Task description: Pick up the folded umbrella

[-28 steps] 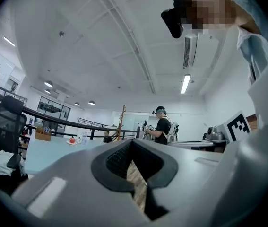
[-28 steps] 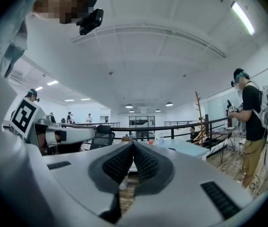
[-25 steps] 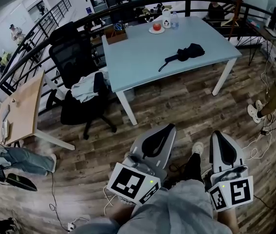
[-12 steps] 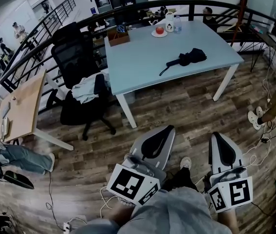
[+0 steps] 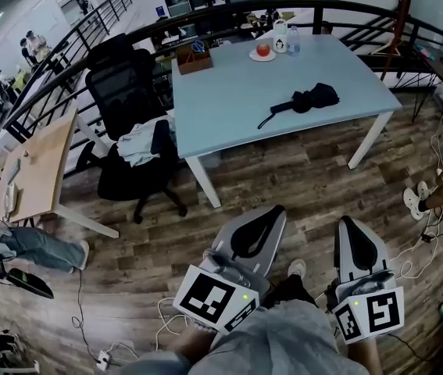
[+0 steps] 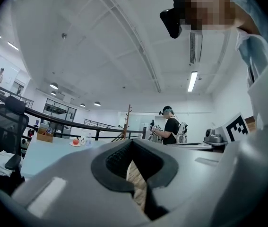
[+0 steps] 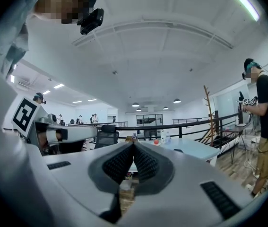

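The folded black umbrella (image 5: pixel 303 100) lies on the pale blue table (image 5: pixel 229 100), near its right end, handle strap trailing left. In the right gripper view the umbrella (image 7: pixel 178 150) is a small dark shape on the far tabletop. My left gripper (image 5: pixel 276 208) and right gripper (image 5: pixel 347 220) hover side by side over the wooden floor, well short of the table, both pointing towards it. The left gripper (image 6: pixel 133 141) has its jaws together with nothing in them. So does the right gripper (image 7: pixel 134 143). The left gripper's own body hides the umbrella in its view.
A black office chair (image 5: pixel 131 123) draped with clothes stands left of the table. A wooden desk (image 5: pixel 37 166) is further left. A box (image 5: pixel 196 57), a plate with red fruit (image 5: pixel 262 51) and bottles (image 5: pixel 282 36) sit at the table's far edge. Cables (image 5: pixel 432 225) and a person (image 7: pixel 266 122) are at the right.
The table and umbrella have shifted slightly lower and to the right in the head view as the person steps nearer. Both grippers stay shut and hold their pose.
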`<state>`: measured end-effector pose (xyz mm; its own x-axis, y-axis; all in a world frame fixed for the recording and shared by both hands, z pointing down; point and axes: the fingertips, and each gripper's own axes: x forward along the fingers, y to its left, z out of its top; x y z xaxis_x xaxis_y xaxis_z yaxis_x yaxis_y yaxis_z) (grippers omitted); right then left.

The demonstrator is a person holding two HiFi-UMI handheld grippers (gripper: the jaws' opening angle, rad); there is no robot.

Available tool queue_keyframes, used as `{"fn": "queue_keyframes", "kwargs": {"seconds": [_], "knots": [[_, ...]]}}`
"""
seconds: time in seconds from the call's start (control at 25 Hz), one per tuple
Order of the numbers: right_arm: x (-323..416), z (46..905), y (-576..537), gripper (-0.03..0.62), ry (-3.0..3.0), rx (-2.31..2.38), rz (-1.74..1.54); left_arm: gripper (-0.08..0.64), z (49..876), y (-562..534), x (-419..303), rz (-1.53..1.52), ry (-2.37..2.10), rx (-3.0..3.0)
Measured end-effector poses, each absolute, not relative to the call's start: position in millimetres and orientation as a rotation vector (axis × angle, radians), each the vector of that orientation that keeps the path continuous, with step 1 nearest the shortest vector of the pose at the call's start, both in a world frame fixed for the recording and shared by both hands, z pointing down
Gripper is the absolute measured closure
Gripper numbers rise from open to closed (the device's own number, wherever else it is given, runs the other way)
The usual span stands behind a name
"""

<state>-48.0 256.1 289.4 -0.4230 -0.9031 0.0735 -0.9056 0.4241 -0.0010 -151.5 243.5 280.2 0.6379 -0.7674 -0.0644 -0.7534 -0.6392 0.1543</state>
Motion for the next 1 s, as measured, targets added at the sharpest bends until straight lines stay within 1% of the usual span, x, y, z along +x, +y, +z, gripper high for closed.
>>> {"fn": "queue_keyframes", "kwargs": {"seconds": [0.72, 1.0], "knots": [[49.0, 274.8, 125.2, 0.594, -2.685, 1.58, 0.05, 0.555, 264.4, 121.9, -55.3, -0.16, -1.385, 2.721], [74.2, 275.6, 86.0, 0.594, -2.728, 1.517, 0.034, 0.555, 265.7, 88.4, -33.9, -0.167, -1.465, 2.691]]}}
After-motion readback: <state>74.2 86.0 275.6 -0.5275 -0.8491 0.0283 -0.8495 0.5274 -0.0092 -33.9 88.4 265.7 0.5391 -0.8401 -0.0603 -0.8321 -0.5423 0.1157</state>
